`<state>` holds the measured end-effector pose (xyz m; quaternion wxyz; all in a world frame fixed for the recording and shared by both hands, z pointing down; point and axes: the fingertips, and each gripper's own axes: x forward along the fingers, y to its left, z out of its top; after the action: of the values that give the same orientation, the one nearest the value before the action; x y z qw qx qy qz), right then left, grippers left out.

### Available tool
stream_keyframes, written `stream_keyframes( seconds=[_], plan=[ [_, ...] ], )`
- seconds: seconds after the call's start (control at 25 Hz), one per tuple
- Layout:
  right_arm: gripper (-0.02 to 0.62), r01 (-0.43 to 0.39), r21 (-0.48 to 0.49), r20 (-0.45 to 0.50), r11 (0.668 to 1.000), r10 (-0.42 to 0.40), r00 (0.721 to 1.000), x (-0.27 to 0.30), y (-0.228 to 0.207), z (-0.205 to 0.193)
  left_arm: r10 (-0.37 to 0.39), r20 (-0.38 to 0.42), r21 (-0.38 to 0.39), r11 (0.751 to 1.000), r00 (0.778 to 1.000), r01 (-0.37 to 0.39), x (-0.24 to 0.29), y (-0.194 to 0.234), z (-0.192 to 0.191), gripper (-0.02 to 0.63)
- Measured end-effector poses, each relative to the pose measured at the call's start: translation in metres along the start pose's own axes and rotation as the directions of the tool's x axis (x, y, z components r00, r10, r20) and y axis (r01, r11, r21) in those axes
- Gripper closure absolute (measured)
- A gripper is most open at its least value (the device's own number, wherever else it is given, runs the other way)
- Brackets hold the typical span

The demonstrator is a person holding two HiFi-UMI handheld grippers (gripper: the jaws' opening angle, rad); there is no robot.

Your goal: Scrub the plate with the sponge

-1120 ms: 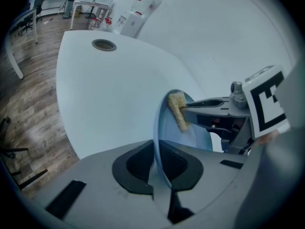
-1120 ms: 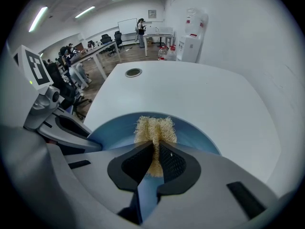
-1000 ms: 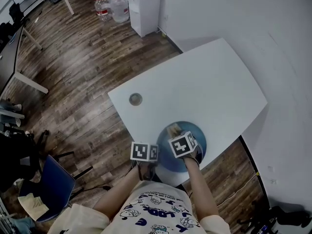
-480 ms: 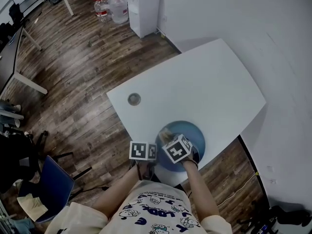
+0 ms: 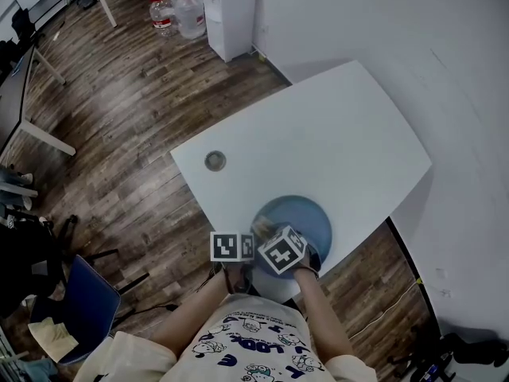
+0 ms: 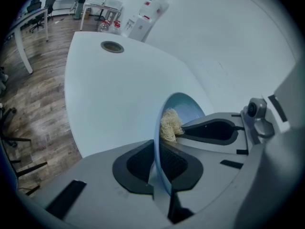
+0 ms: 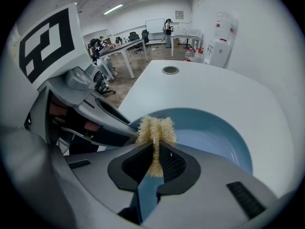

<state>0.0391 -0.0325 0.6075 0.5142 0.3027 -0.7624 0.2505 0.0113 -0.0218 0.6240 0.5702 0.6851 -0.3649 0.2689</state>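
Right gripper (image 7: 155, 160) slid left, fingers (image 7: 129, 168) clamped on sponge (image 7: 156, 129); left gripper (image 6: 159, 165) clamps plate (image 6: 185, 108).

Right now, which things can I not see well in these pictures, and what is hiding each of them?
- Head view: the left gripper and right gripper cover the near rim of the plate and most of the sponge.
- Right gripper view: the jaws hide where the sponge meets the plate.
- Head view: the round thing on the table is too small to identify.
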Motion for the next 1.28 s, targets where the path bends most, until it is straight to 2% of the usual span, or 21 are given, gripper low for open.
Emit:
stream_keyframes(
  seconds=[0.24, 0.44, 0.92, 1.12, 1.28],
  plan=[
    [0.546, -0.037, 0.131, 0.054, 0.991, 0.030, 0.998, -0.005, 0.005, -0.011, 0.013, 0.017, -0.016, 1.000, 1.000, -0.012, 0.001, -0.001, 0.001, 0.581],
    [0.546, -0.046, 0.162, 0.068, 0.986, 0.036, 0.997, -0.007, 0.017, -0.021, 0.017, 0.023, -0.017, 1.000, 1.000, -0.017, -0.001, 0.001, -0.002, 0.581],
    [0.546, -0.075, 0.153, 0.025, 0.985, 0.072, 0.997, -0.011, 0.034, -0.044, 0.021, 0.030, -0.024, 1.000, 0.999, -0.020, -0.002, 0.003, -0.001, 0.581],
    [0.546, -0.093, 0.079, -0.033, 0.993, 0.095, 0.995, -0.015, 0.052, -0.057, 0.023, 0.031, -0.017, 1.000, 0.999, -0.023, -0.003, 0.005, 0.000, 0.581],
    [0.546, -0.064, 0.007, -0.066, 0.998, 0.064, 0.996, -0.017, 0.054, -0.071, 0.031, 0.020, 0.003, 1.000, 0.999, -0.031, 0.001, 0.002, -0.001, 0.581]
  ],
)
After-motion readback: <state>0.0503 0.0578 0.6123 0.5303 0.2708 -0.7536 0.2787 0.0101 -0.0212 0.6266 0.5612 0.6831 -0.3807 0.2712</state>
